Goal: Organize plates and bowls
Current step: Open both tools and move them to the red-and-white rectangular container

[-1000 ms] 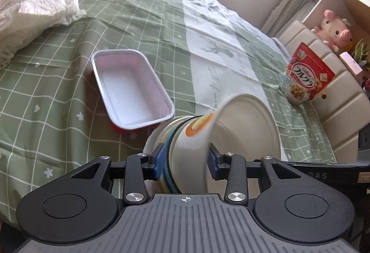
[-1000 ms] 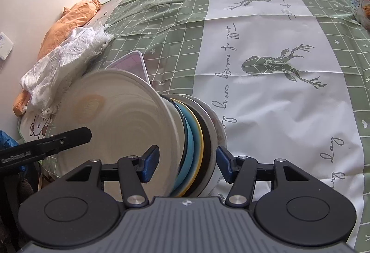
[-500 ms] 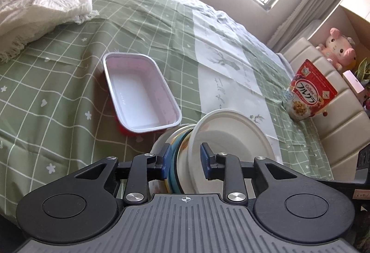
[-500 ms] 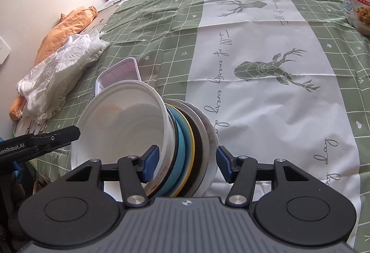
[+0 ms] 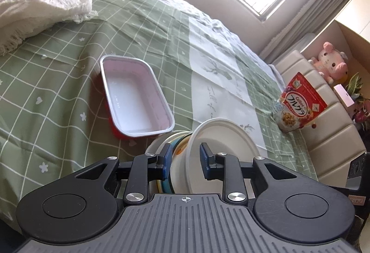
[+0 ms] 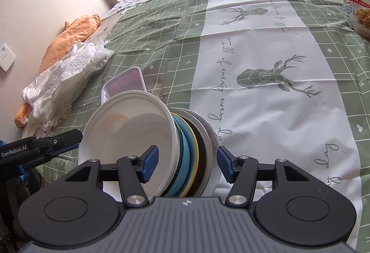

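Left tool (image 5: 183,161) narrow, pads clamping the white bowl's (image 5: 222,137) rim. Right tool (image 6: 186,164) wider, straddling the whole on-edge stack of plates (image 6: 196,149); contact unclear. Stack axis runs across both tools, on the bed (image 6: 266,114), beside red tray (image 5: 134,95).

Smooth, matt white bowl (image 6: 129,128); glossy plates (image 6: 194,144); shiny enamel-like tray (image 5: 135,97); bed (image 5: 57,95) under cotton-like cloth; glossy foil-like bag (image 5: 298,105).
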`<state>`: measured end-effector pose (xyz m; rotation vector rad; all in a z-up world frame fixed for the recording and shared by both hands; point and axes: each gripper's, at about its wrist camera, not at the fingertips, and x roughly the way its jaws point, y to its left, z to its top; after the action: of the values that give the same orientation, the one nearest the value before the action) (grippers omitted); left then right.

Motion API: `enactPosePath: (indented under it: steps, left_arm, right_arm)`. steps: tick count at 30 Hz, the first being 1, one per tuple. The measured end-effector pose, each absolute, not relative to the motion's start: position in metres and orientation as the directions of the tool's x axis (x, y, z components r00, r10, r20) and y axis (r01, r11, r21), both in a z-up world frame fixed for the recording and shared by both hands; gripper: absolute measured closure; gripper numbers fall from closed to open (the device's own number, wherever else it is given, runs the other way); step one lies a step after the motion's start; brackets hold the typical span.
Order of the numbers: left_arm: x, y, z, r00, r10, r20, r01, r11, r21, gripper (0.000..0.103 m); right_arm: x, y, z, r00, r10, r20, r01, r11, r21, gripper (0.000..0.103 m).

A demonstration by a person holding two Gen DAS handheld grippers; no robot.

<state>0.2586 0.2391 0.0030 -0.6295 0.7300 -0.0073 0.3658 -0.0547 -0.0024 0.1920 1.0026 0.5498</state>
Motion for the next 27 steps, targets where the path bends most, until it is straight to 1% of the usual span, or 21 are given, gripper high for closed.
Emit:
enactPosePath:
  steps: [7,14,21,23,25,27]
  left_arm:
    - [0.26,0.246,-0.004,0.745,-0.225,-0.628,-0.225,0.801,-0.555,0.075]
    - [0.265,0.24,-0.009,0.725,-0.239,-0.645,-0.224,0.805,-0.55,0.075]
    - [0.266,0.238,-0.01,0.728,-0.241,-0.641,-0.227,0.799,-0.557,0.075]
    - [0.265,0.241,-0.009,0.736,-0.253,-0.628,-0.225,0.783,-0.58,0.075]
    - [0.261,0.25,-0.004,0.762,-0.266,-0.591,-0.216,0.756,-0.618,0.075]
    - [0.256,0.263,0.003,0.803,-0.226,-0.551,-0.223,0.743,-0.631,0.075]
  right_arm:
    - [0.371,-0.061,-0.007,0.429,0.498,-0.754,-0.311,0.865,0.394,0.047]
    - [0.376,-0.065,-0.015,0.414,0.504,-0.758,-0.296,0.862,0.412,0.043]
    - [0.374,-0.063,-0.014,0.421,0.501,-0.756,-0.308,0.863,0.401,0.043]
    - [0.371,-0.06,-0.008,0.43,0.504,-0.749,-0.331,0.86,0.388,0.043]
    - [0.368,-0.056,0.006,0.458,0.51,-0.728,-0.367,0.855,0.368,0.043]
    - [0.366,-0.049,0.028,0.5,0.511,-0.7,-0.414,0.85,0.325,0.041]
